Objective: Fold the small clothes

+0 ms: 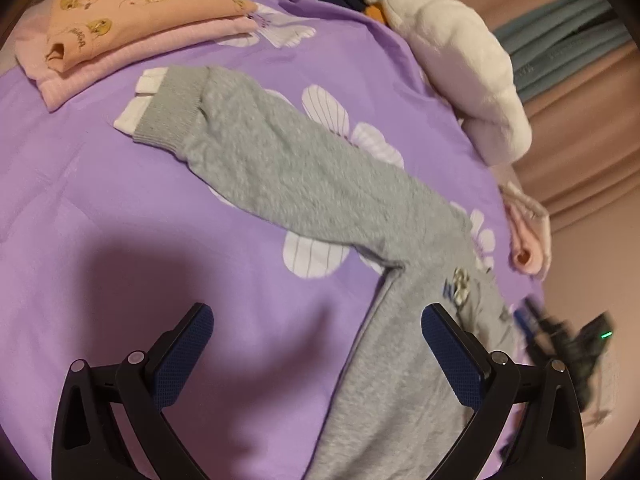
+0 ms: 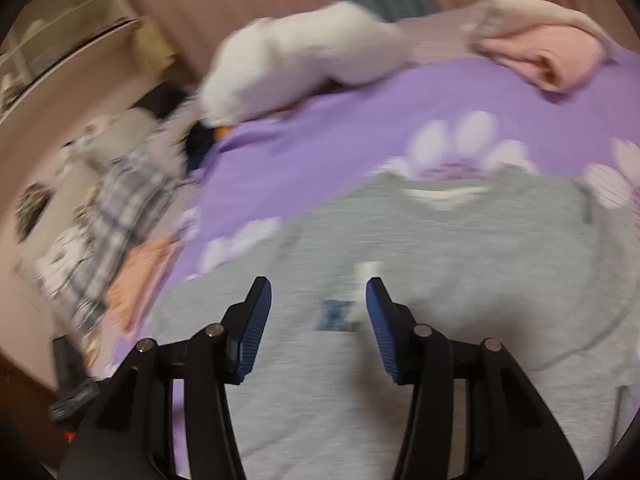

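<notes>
Readable markings: the gray sweatshirt (image 2: pixel 420 280) carries a blue chest print beginning with "K"; the remainder is blurred. The folded orange garment (image 1: pixel 120 8) shows yellow cartoon figures with script too small to read.

Surface and room: all items lie on a bed covered by a purple cover (image 1: pixel 140 208) printed with white flowers. The orange garment sits on a folded pink garment (image 1: pixel 100 72) at the upper left of the left wrist view. A white plush heap (image 1: pixel 460 64) and a rolled pink item (image 1: pixel 528 240) lie along the right edge. Beige curtains fill the background.

Orientation: the sweatshirt lies flat, front up. In the right wrist view its collar points toward the top of the frame. In the left wrist view one sleeve (image 1: pixel 280 152) runs diagonally from lower right to upper left, its ribbed cuff at the upper-left end.

Tool state: the left tool (image 1: pixel 316 344) is spread wide, empty, above the cover and sweatshirt. The right tool (image 2: pixel 318 316) is partly spread, gripping nothing, above the chest print.
</notes>
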Available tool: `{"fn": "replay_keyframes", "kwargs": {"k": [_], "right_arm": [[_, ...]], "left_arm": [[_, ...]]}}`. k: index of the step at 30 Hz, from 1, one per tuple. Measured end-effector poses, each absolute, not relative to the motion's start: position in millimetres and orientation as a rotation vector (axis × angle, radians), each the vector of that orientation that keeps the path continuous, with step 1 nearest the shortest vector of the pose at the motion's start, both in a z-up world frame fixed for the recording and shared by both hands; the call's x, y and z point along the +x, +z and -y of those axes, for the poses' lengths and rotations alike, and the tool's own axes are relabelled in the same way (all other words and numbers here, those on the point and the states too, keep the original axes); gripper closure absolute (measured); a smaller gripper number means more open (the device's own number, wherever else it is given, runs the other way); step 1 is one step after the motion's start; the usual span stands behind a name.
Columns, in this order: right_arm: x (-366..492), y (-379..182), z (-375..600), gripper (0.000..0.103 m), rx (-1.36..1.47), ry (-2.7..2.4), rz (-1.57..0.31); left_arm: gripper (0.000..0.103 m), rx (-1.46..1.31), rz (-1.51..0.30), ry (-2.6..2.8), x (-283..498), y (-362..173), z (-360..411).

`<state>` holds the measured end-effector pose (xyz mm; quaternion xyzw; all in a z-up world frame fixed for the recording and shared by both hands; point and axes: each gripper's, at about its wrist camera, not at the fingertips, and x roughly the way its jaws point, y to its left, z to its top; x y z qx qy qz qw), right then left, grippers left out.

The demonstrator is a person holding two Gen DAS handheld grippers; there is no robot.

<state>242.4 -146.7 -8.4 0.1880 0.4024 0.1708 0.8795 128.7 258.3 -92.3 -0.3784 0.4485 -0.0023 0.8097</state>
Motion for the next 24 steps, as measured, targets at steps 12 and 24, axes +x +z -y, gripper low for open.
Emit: {"fn": "replay_keyframes", "kwargs": {"k": [12,24], "right_arm": [[244.5,-75.8,138.2,0.080,0.177,0.279,-1.003],[179.4,-37.1,263.3,0.055,0.320,0.059,-0.851]], "left_arm": [[0.000,-1.098,-0.858,-0.068,136.8,-101.6,-328.3],[0.000,-1.148,-0.780,0.029,176.9,-123.4,-347.2]]}}
